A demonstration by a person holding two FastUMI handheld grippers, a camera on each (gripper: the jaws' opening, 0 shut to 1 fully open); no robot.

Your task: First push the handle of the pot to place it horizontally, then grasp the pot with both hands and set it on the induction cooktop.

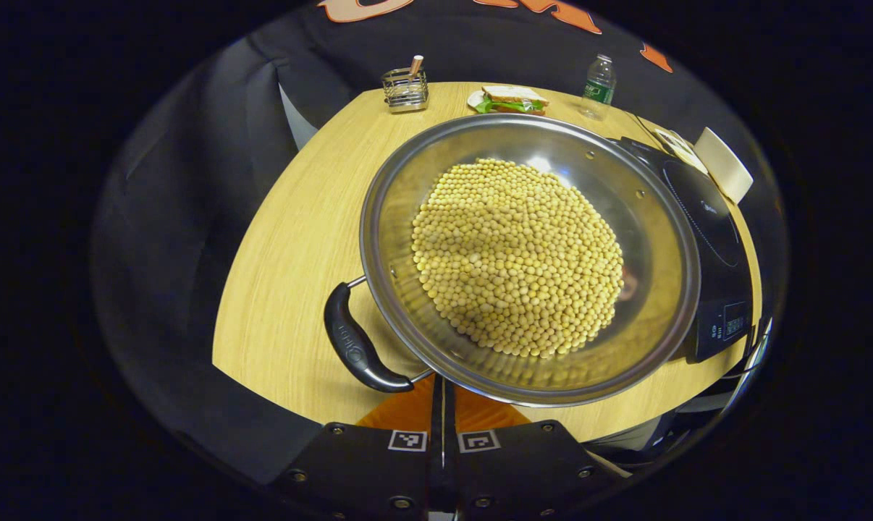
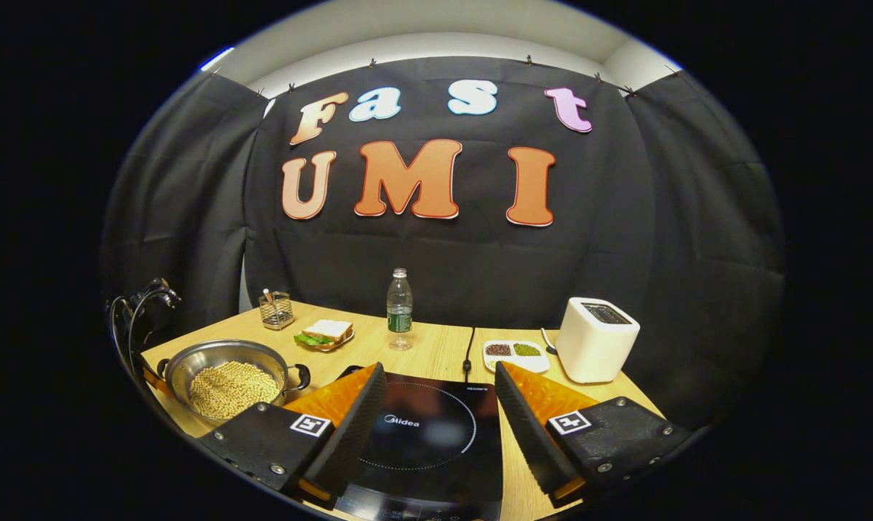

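**Pot beside the cooktop**

Pot of beans sits on the table, cooktop at its 3 o'clock. Left gripper, fingers together, meets the rim near the handle. Right gripper gapes above the cooktop.

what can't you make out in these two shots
- Pot's far handle: left gripper view, hidden behind the pot's rim.
- Induction cooktop controls: right gripper view, cut off at the bottom edge; too small in the left gripper view.
- Left tool fingertips: left gripper view, tucked under the pot's rim.
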